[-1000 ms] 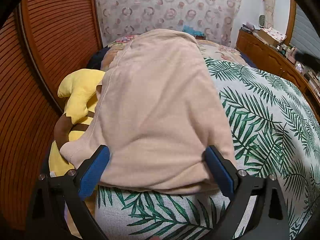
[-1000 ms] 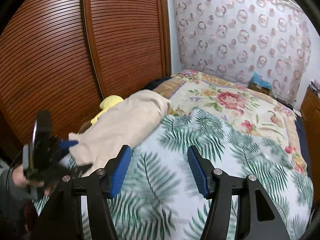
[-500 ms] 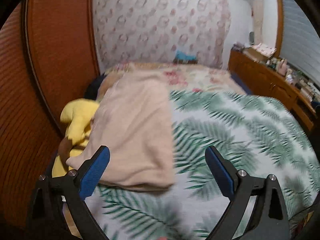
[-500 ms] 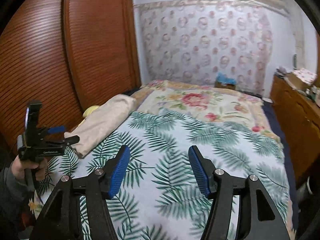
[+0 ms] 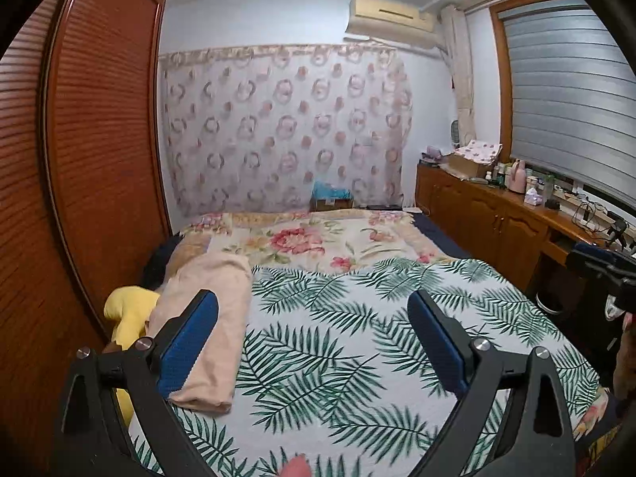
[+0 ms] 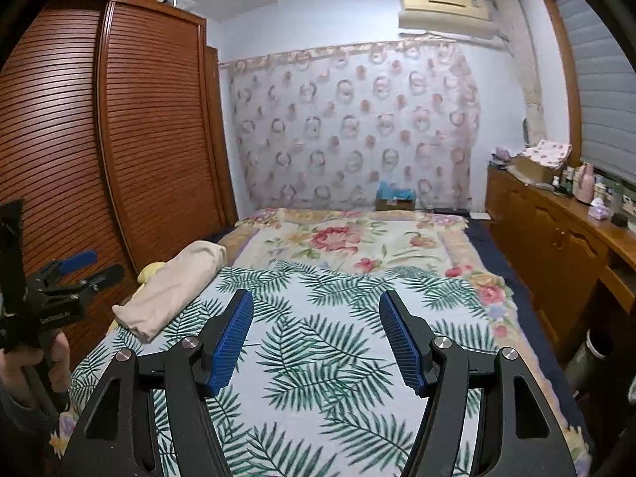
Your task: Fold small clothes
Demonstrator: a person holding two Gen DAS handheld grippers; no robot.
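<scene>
A folded beige garment [image 5: 206, 318] [image 6: 175, 282] lies along the left edge of the bed, on the palm-leaf cover [image 5: 338, 338] [image 6: 318, 357]. My left gripper [image 5: 312, 302] hovers back from the bed, open, with nothing between its blue pads [image 5: 187, 342]. It also shows at the left of the right wrist view, the left gripper [image 6: 93, 266] held in a hand [image 6: 35, 365], apart from the garment. My right gripper [image 6: 316, 298] is open over the middle of the cover and holds nothing.
A yellow plush toy [image 5: 127, 314] [image 6: 149, 270] is wedged between the garment and the brown louvred wardrobe [image 5: 99, 159]. A floral blanket [image 5: 318, 238] covers the far half of the bed. A wooden sideboard [image 5: 497, 214] with bottles runs along the right wall.
Both grippers have drawn back from the bed and risen. The beige garment, close under the left gripper before, now lies farther off at the left. The right jaws stand slightly wider.
</scene>
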